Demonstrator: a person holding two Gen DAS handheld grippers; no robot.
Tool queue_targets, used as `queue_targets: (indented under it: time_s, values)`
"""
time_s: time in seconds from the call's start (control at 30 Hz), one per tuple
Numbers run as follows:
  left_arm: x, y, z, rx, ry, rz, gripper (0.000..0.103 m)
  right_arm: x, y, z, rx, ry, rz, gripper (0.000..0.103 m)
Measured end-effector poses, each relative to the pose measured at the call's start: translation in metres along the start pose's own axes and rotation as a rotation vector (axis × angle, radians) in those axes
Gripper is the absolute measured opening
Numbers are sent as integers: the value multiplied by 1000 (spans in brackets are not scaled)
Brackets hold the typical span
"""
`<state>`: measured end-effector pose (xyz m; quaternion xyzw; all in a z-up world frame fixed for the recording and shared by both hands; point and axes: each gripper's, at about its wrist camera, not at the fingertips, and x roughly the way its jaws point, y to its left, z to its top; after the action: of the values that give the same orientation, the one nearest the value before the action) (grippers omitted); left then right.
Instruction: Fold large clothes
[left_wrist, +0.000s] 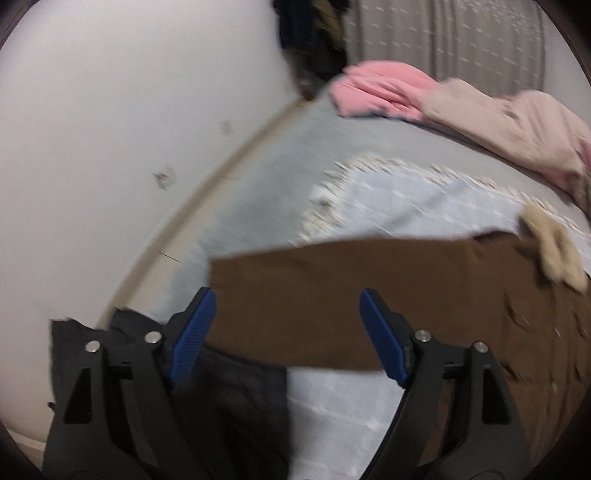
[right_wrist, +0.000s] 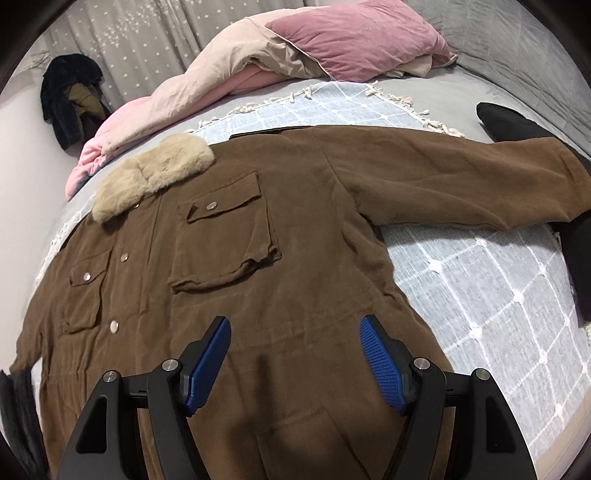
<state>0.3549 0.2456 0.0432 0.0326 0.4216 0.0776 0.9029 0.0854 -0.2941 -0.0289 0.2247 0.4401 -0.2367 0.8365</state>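
Note:
A large brown coat (right_wrist: 303, 236) with a beige fur collar (right_wrist: 155, 173) and flap pockets lies spread flat, front up, on a light blue checked blanket (right_wrist: 480, 280) on the bed. One sleeve (right_wrist: 461, 177) stretches out to the right. My right gripper (right_wrist: 295, 354) is open and empty, hovering over the coat's lower body. In the blurred left wrist view the other sleeve (left_wrist: 351, 280) lies flat across the blanket, with the fur collar (left_wrist: 554, 251) at the right. My left gripper (left_wrist: 288, 332) is open and empty just above that sleeve's end.
A pink and beige duvet (right_wrist: 207, 85) and a mauve pillow (right_wrist: 362, 37) are piled at the back of the grey bed (right_wrist: 517, 59). Dark clothes (right_wrist: 70, 96) hang by the curtain. A black garment (right_wrist: 517, 122) lies past the right sleeve. A white wall (left_wrist: 110, 147) borders the bed's left side, with dark fabric (left_wrist: 236, 398) below my left gripper.

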Motion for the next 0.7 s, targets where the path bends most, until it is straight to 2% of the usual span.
queue_targets:
  time_s: [0.07,0.17,0.27,0.4,0.47,0.53,0.7]
  values:
    - [-12,-19,-21,42,35,-88,81,-7,-4,-6,-8,-9,-6,74]
    - [-32,-49,-60,124,74,-173,82,-19,-14,-15,-9,-23,-11,73]
    - [-42,-69,-95,180,156,-261,82,-34,-29,-26,-7,-39,-8,73]
    - [-57,-82,-134,151,249,-391,82,-52,-56,-48,13,-67,12,74]
    - [-59,-87,-155,129,284,-448,82,-54,-73,-65,38,-50,25,74]
    - [-62,-92,-176,129,310,-476,83,-53,-88,-80,51,-11,26,74]
    - [-64,-107,-226,177,373,-492,87,-57,-120,-120,68,11,40,74]
